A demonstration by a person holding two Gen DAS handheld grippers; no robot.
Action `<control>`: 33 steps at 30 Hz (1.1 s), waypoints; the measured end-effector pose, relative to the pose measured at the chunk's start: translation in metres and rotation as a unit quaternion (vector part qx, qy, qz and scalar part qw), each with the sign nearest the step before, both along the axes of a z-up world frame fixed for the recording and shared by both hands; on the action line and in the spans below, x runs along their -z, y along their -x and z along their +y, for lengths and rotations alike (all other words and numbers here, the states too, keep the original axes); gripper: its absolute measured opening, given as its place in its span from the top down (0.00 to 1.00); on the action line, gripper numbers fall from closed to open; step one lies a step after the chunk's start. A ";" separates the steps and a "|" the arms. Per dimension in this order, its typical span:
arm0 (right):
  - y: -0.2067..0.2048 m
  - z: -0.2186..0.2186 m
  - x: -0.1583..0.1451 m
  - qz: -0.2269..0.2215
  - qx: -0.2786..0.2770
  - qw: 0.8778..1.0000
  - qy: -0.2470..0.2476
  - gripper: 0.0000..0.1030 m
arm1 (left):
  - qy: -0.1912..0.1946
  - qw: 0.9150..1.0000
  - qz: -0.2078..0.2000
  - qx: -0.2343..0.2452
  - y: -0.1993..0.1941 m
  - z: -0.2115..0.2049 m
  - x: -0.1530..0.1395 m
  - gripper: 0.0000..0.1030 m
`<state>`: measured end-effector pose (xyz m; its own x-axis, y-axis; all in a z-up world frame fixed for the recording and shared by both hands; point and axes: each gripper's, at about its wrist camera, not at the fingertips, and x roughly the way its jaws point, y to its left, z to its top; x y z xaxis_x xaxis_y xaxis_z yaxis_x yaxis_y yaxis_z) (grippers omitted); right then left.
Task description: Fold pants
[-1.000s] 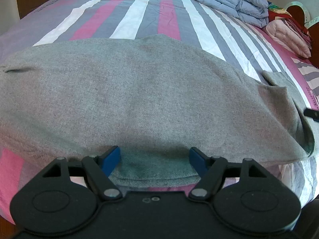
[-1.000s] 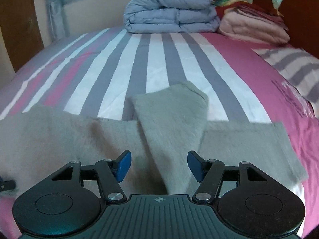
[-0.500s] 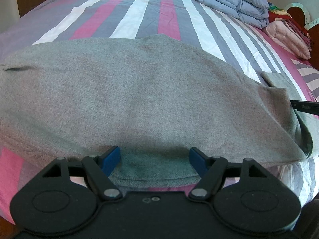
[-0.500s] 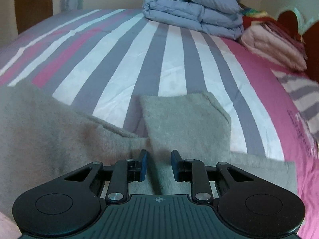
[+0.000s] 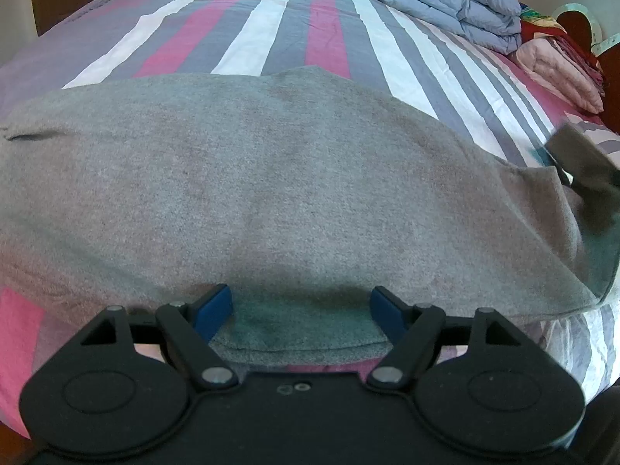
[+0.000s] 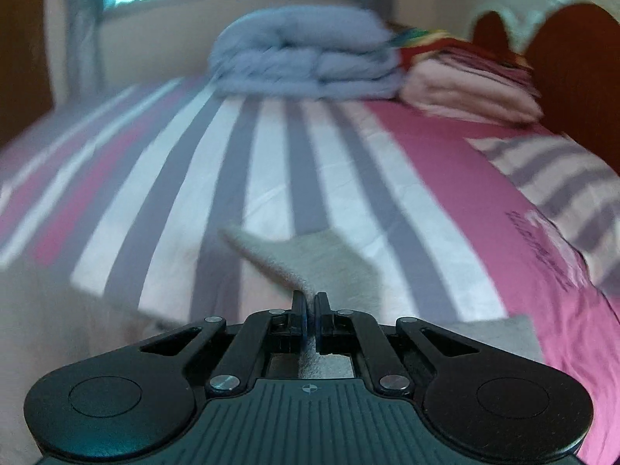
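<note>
Grey sweatpants [image 5: 271,178] lie spread across the near side of a bed with a pink, grey and white striped bedsheet [image 5: 294,27]; a folded blue duvet [image 6: 306,58] and a stack of pink blankets [image 6: 469,85] sit at the far end of that sheet, well away from the pants.

The right gripper [image 6: 309,312] has just clamped fully together on a raised fold of one grey pant leg [image 6: 310,259], and the cloth runs up between its fingers and peaks above the sheet. This view is blurred. The left gripper [image 5: 301,310] sits with its blue pads [image 5: 213,308] wide apart at the near edge of the pants, where a darker band, perhaps the waistband, lies between them; the pads do not seem to press on it.

The step looks like carrying the pinched leg over onto the rest of the pants. To do it well, lift only enough to clear the sheet, travel toward the body of the pants in a smooth arc, and keep the pinch firm so the soft knit does not slip. The left gripper would do best to steady the near edge, so the spread cloth does not drag along.
</note>
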<state>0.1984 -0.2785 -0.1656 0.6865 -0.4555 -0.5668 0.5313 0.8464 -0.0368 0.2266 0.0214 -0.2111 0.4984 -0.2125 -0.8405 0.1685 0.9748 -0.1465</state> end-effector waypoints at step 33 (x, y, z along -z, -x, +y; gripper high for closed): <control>0.170 -0.151 0.052 -0.122 0.178 0.924 -0.316 0.92 | -0.025 1.000 -0.003 -0.006 0.005 -0.010 0.000 0.30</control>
